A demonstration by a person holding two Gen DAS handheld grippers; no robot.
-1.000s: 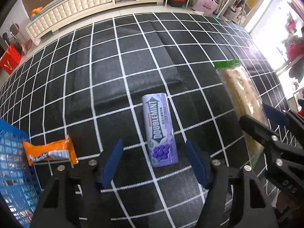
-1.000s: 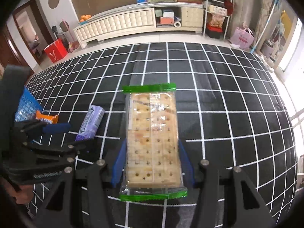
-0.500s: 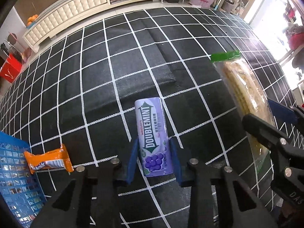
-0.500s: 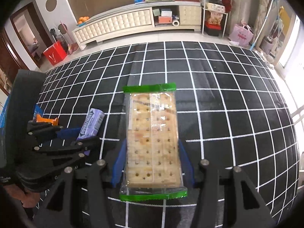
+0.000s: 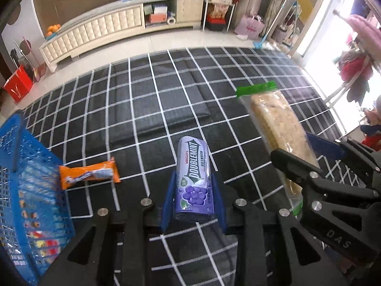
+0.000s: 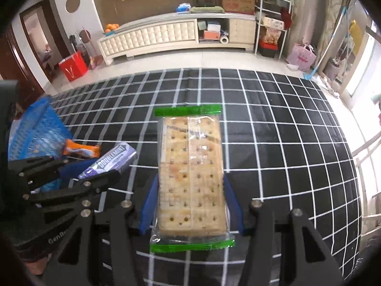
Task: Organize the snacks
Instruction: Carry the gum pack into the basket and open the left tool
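My left gripper [image 5: 193, 190] is shut on a purple Doublemint gum pack [image 5: 194, 174] and holds it lifted above the black grid mat [image 5: 147, 109]. My right gripper [image 6: 191, 197] is shut on a clear cracker pack with green ends [image 6: 190, 174], also held above the mat. The cracker pack [image 5: 278, 128] shows at the right of the left wrist view, and the gum pack [image 6: 109, 160] at the left of the right wrist view. An orange snack bar [image 5: 89, 172] lies on the mat beside a blue basket [image 5: 26, 181].
The blue basket [image 6: 33, 131] stands at the mat's left edge with the orange bar [image 6: 81, 150] next to it. A long white cabinet [image 6: 152, 38], a red bag [image 6: 72, 65] and shelves stand beyond the mat on the tiled floor.
My left gripper closed on the gum pack and lifted it off the mat. Both grippers rose and tilted up, so more of the room shows. The cracker pack stays held.
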